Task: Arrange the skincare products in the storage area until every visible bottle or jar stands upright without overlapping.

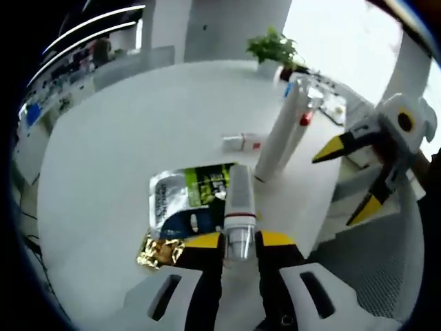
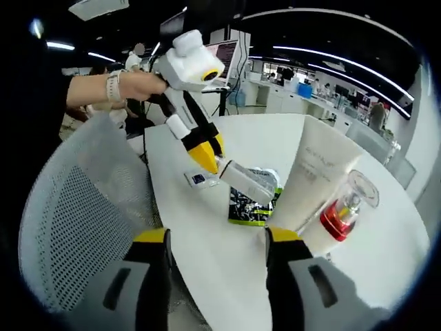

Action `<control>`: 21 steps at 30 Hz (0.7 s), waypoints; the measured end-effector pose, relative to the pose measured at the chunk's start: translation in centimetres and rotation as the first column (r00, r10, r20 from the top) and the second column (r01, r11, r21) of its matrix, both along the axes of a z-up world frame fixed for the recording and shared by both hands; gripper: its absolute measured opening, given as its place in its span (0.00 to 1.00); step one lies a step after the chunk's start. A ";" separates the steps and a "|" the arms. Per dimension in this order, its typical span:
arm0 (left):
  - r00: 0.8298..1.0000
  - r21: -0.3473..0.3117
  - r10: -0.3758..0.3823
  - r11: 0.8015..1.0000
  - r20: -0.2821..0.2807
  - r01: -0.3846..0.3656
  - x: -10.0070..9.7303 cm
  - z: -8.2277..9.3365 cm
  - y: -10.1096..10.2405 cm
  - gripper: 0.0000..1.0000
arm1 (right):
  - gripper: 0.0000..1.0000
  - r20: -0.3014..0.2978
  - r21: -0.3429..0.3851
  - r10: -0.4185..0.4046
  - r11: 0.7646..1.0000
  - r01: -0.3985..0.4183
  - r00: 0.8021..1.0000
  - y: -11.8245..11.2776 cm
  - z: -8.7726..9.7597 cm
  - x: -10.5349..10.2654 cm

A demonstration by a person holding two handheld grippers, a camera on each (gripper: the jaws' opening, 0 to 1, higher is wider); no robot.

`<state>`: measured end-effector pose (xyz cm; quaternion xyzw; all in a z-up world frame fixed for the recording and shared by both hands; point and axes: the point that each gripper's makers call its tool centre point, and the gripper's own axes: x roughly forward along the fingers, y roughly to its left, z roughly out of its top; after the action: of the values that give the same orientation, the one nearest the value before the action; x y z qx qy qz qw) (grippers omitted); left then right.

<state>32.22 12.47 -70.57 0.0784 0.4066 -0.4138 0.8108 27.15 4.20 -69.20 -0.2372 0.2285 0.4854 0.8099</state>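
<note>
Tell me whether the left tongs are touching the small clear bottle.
Touching. The left gripper view shows the left tongs closed on the small clear bottle at its neck, with no gap; the right gripper view shows the same grip.

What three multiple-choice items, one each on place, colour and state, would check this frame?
1. Where is the small grey tube?
A. clamped in the left gripper
B. lying by the plant
C. on the chair

2. What colour is the liquid in the clear bottle beside the tall white tube?
A. blue
B. red
C. green

3. How are the right gripper's jaws?
A. shut on the tall tube
B. shut on a sachet
C. open, holding nothing

Answers: 1 A, the yellow-tipped jaws pinch its cap end. 2 B, the bottle's lower half shows red. 3 C, a wide gap shows bare table between the jaws.
</note>
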 end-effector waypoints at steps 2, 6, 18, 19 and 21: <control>1.000 -0.005 -0.002 1.000 -0.012 0.002 -0.4 0.1 -0.1 0.14 | 0.52 0.039 -0.021 0.033 0.999 -0.033 0.999 0.5 0.0 0.1; 0.999 0.008 -0.012 1.000 -0.044 0.013 -1.3 -0.1 -0.1 0.14 | 0.48 0.083 -0.069 0.068 0.996 -0.062 0.994 1.3 -0.2 0.3; 0.991 -0.028 -0.035 0.999 -0.130 0.032 -3.5 0.2 -1.5 0.14 | 0.41 0.221 -0.205 0.182 0.969 -0.137 0.958 2.3 -0.5 1.4; 0.989 -0.035 -0.041 0.999 -0.140 0.036 -3.7 0.3 -1.8 0.14 | 0.40 0.232 -0.217 0.193 0.966 -0.142 0.953 2.4 -0.5 1.5; 0.987 -0.047 -0.046 0.998 -0.151 0.040 -4.0 0.5 -2.2 0.14 | 0.40 0.214 -0.215 0.200 0.964 -0.154 0.956 2.6 -0.7 1.2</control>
<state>28.24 10.31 -70.08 0.0376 0.4564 -0.4448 0.7697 28.39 6.81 -69.92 -0.3908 0.1560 0.5001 0.7569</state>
